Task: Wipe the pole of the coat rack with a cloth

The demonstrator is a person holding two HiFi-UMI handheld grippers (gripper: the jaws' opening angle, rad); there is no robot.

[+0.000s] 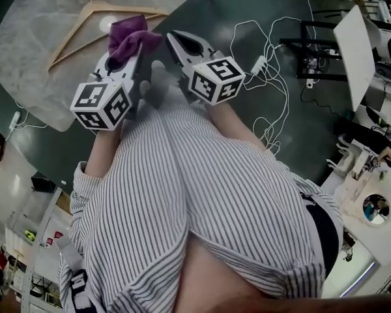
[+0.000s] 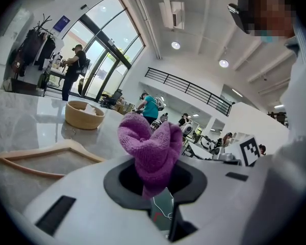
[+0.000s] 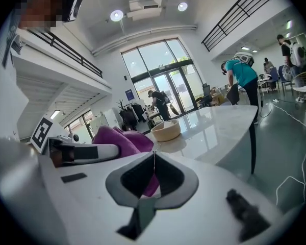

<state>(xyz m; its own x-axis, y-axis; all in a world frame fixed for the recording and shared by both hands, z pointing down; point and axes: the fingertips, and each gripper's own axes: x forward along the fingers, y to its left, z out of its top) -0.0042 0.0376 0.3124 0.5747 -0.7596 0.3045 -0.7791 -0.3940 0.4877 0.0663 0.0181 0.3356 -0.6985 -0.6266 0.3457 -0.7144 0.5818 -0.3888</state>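
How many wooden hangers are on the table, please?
1: a wooden hanger on the marble table, just beyond the purple cloth; more could lie outside view.

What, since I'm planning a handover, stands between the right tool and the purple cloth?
Nothing visible. The purple cloth sticks out of the left tool, whose jaws are shut on it, close beside the right tool; only open air lies between them. The right tool is shut.

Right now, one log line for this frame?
left tongs: shut on purple cloth | right tongs: shut, empty | wooden hanger on table | no pole contact
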